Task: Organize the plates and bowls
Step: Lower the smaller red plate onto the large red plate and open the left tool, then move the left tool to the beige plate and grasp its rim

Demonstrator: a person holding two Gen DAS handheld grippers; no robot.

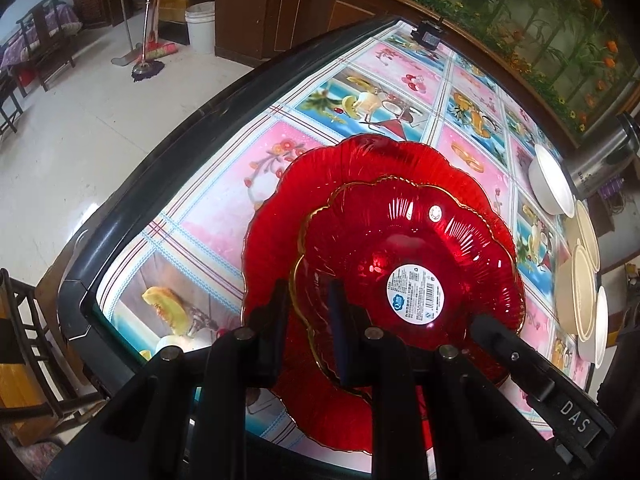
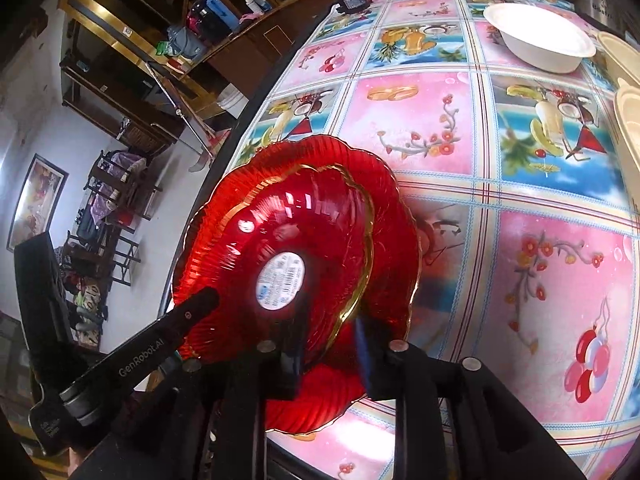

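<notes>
Small red gold-rimmed bowl [image 1: 404, 264] nested in larger red scalloped plate [image 1: 280, 208], both near the table's [image 1: 120, 208] left corner on the fruit-print cloth [image 2: 520, 288]. White sticker [image 1: 414, 293] at the bowl's centre. Left gripper [image 1: 310, 320] clamped on the bowl's near rim — one finger inside, one outside. Right gripper [image 2: 326, 344] straddling the rim on the opposite side, jaws slightly parted; pad contact can't be told. White bowl [image 2: 540, 40] and stacked cream bowls [image 1: 584, 292] well apart, along the table's right side — steel canister [image 1: 600, 160] behind them.
</notes>
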